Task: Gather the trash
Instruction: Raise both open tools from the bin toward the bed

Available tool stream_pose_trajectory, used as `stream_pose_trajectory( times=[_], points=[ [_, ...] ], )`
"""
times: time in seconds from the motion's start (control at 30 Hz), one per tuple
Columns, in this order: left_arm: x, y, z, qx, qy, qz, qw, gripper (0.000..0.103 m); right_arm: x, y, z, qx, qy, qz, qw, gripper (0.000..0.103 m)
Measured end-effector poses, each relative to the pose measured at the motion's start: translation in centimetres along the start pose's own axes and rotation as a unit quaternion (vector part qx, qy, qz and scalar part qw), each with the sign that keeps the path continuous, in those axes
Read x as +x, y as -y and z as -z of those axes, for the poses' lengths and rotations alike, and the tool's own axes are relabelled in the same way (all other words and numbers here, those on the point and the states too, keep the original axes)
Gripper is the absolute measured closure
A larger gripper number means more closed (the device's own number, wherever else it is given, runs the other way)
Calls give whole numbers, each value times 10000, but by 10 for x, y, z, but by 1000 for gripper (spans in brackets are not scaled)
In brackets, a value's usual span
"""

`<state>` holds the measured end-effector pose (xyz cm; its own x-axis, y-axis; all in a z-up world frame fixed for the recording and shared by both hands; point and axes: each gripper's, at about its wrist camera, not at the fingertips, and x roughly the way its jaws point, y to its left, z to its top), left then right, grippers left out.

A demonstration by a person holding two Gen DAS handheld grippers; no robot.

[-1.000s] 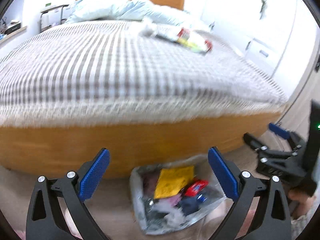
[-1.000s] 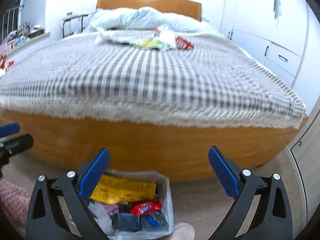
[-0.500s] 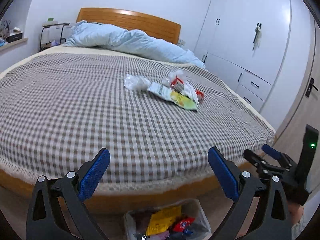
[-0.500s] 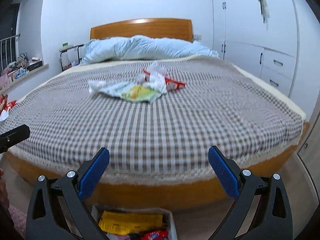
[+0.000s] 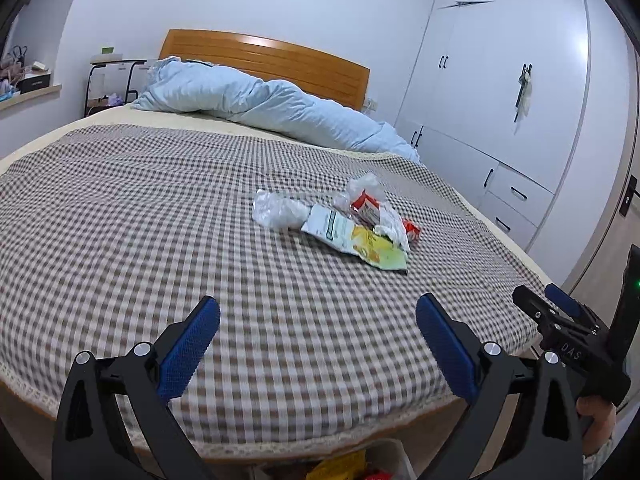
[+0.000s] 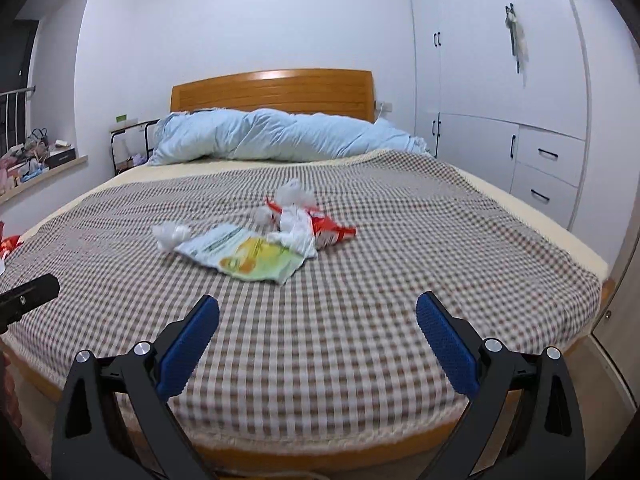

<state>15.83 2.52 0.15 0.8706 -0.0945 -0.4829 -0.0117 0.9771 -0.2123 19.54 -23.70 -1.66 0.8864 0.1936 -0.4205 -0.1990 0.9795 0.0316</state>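
White walls and a white built-in wardrobe (image 6: 500,92) frame a bedroom filled by a wide bed with a brown-and-cream checked cover (image 6: 360,300). Near the middle of that cover lies the trash, a loose cluster of litter: a flat white, yellow and green snack wrapper (image 6: 248,256) at about 12 o'clock from the right gripper, with a crumpled clear plastic bag (image 5: 278,212) touching its far-left end. A crumpled white tissue wad (image 6: 296,228) lies over the wrapper's far-right end, and a red-and-white foil packet (image 6: 334,230) sits just beside it at roughly 1 o'clock. Another white crumple (image 6: 296,194) rests behind them.

Both tools hover over the near edge of the bed, well apart from the litter. The left gripper (image 5: 318,344) has its blue-padded jaws spread wide with nothing between them; the right gripper (image 6: 318,344) is likewise spread wide and empty, and appears at 3 o'clock in the left view.

Beyond the litter, a rumpled pale-blue duvet (image 6: 280,134) lies against an orange wooden headboard (image 6: 272,90). A trash bag's rim (image 5: 384,462) peeks in below the bed edge.
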Motion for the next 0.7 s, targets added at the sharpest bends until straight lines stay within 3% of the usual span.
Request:
stream_pose_trajectory(
  times=[0.7],
  points=[
    [42,9,-45,-208,463,86,9987,8,50,-10,-44,95,521,89,9986,8]
  ],
)
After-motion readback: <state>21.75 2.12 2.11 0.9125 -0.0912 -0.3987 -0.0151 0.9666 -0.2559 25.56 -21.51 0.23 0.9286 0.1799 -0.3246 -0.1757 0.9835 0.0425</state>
